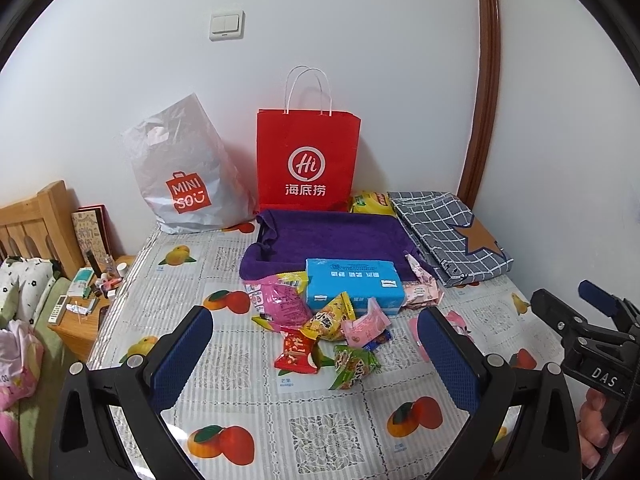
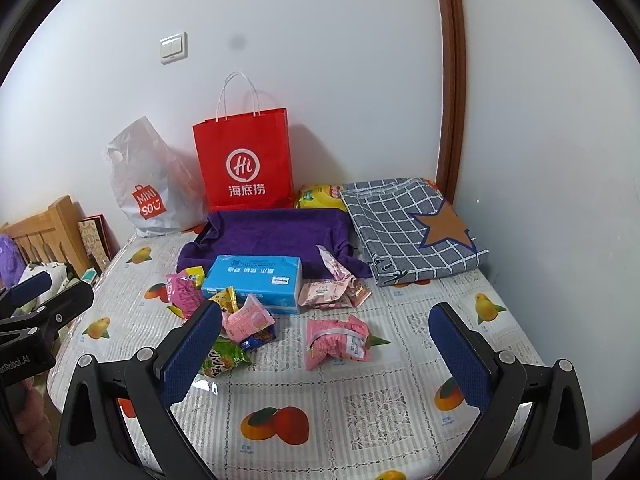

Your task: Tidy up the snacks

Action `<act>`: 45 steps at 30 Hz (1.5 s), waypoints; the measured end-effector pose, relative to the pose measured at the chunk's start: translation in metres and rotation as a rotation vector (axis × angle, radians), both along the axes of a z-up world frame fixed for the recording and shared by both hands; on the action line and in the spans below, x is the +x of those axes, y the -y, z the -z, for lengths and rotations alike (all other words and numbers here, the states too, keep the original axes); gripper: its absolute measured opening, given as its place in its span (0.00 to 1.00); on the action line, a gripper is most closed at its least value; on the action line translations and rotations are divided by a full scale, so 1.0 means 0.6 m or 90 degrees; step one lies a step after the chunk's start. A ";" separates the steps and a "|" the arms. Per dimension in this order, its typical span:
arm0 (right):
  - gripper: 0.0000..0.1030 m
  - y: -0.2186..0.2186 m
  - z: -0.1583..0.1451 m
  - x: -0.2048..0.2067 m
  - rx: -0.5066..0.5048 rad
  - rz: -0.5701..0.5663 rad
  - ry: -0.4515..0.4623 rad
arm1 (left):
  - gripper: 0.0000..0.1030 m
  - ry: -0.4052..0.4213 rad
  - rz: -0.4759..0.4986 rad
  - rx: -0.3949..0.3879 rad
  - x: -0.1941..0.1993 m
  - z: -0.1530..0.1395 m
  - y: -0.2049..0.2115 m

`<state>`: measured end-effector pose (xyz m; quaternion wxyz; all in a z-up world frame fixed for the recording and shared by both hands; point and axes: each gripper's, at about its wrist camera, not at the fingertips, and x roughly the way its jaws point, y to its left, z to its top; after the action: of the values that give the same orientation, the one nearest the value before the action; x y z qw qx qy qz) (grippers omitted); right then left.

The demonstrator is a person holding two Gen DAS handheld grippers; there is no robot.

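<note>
- A table under a fruit-printed plastic cover stood against a white wall, and everything listed below rested on it.
- Two bags stood at the far edge: a red Haidilao paper bag upright against the wall, and a white Miniso plastic bag slumped just left of it. What either held could not be seen.
- A purple towel-lined tray lay in front of the red bag; its hollow showed no snacks.
- A folded grey checked cloth with a brown star lay right of the tray.
- One blue tissue pack rested against the tray's near edge.
- One yellow packet sat at the far side, between the red bag and the cloth.
- The snacks lay loose just beside the tissue pack, none in a container: a pile to its near left, several pink wrappers at its right, and one pink zip pouch alone nearer the right gripper. I counted roughly ten; the pile overlapped too much to be exact.
- The left gripper hovered wide open above the near pile, holding nothing.
- The right gripper was equally spread and empty, with the pink zip pouch between its fingers in view.
</note>
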<state>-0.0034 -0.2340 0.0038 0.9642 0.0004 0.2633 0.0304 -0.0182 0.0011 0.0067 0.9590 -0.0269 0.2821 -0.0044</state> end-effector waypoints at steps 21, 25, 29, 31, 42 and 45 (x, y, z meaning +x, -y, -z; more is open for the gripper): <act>1.00 -0.014 0.003 -0.001 -0.019 -0.017 0.003 | 0.99 -0.001 0.016 -0.022 0.009 -0.005 0.000; 1.00 -0.017 0.004 -0.001 -0.020 -0.018 0.003 | 0.99 -0.001 0.012 -0.022 0.008 -0.004 -0.003; 1.00 -0.018 0.003 -0.002 -0.016 -0.020 0.002 | 0.99 -0.002 0.003 -0.019 0.010 -0.003 -0.005; 1.00 -0.017 0.002 -0.002 -0.012 -0.023 0.004 | 0.99 0.000 0.002 -0.021 0.010 -0.003 -0.006; 1.00 -0.014 0.012 0.011 0.010 -0.048 -0.010 | 0.99 -0.001 -0.003 -0.026 0.017 0.005 -0.014; 1.00 -0.011 0.024 0.029 0.007 -0.045 -0.017 | 0.99 -0.019 -0.009 -0.019 0.032 0.019 -0.018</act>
<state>0.0139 -0.2272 -0.0104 0.9588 -0.0033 0.2762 0.0658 0.0007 0.0118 -0.0046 0.9541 -0.0435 0.2963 -0.0013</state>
